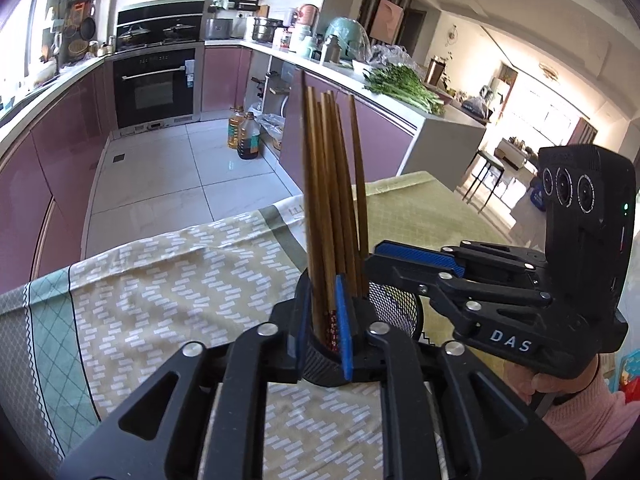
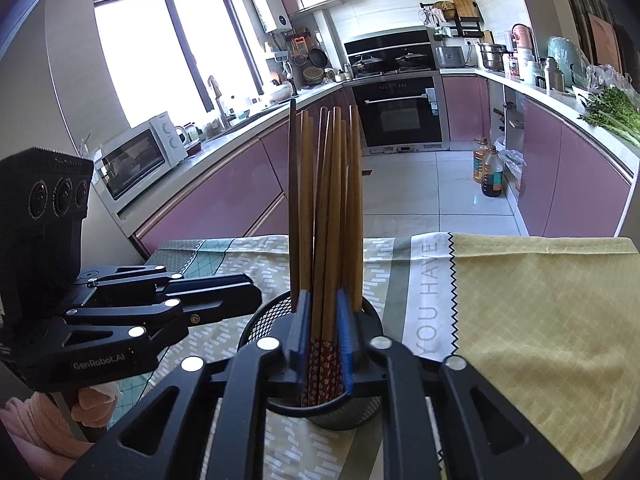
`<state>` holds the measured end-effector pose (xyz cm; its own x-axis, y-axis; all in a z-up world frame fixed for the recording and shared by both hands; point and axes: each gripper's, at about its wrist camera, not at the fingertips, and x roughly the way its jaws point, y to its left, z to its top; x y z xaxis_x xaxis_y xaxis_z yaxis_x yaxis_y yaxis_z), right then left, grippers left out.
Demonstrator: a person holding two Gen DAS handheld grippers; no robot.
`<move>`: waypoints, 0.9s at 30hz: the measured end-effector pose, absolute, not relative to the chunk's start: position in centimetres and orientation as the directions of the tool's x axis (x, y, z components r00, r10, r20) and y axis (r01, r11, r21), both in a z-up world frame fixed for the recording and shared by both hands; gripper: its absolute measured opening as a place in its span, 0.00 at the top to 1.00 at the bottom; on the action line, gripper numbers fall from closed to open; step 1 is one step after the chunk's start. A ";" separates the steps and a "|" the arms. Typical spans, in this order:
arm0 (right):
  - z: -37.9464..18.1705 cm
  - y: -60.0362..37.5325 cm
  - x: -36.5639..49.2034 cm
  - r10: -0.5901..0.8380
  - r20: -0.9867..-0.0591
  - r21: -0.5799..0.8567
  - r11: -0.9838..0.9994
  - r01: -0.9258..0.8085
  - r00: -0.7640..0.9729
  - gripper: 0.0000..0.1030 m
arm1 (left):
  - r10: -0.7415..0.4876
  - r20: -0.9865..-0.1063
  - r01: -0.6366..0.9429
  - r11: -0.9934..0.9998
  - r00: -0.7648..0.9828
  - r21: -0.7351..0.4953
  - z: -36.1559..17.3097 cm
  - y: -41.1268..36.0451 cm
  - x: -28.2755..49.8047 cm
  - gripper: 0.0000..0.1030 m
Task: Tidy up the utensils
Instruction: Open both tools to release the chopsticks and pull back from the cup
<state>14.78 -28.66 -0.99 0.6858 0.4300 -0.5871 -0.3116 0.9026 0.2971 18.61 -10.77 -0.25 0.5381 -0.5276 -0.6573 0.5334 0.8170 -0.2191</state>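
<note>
Brown chopsticks [image 2: 328, 216] — upright, fanned — in black mesh holder [image 2: 264, 320].

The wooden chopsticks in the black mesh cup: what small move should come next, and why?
Probably open both grippers a little wider and lift them clear. The brown wooden chopsticks already stand upright in the black mesh cup, on the patterned tablecloth, yet the left gripper and right gripper bracket them.
</note>
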 end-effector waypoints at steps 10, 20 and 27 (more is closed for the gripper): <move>-0.5 -27.9 10.9 0.380 -0.515 0.230 0.925 -0.303 0.769 0.39 | -0.413 -0.522 0.395 0.906 0.746 -0.151 0.8 -6.1 13.8 0.23; -0.8 -25.6 6.4 0.294 -0.398 0.119 0.956 -0.268 0.869 0.06 | -0.230 -0.379 0.214 0.973 0.896 -0.086 0.5 -1.8 8.4 0.06; -0.7 -24.7 4.2 0.247 -0.318 0.089 0.969 -0.231 0.915 0.06 | -0.145 -0.304 0.135 0.989 0.942 -0.054 0.6 -0.7 5.4 0.06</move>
<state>4.18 -24.68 -0.73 0.9154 0.2474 -0.3175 -0.2308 0.9689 0.0894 5.38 -0.65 0.63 0.9416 -0.1453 -0.3037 0.1353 0.9893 -0.0537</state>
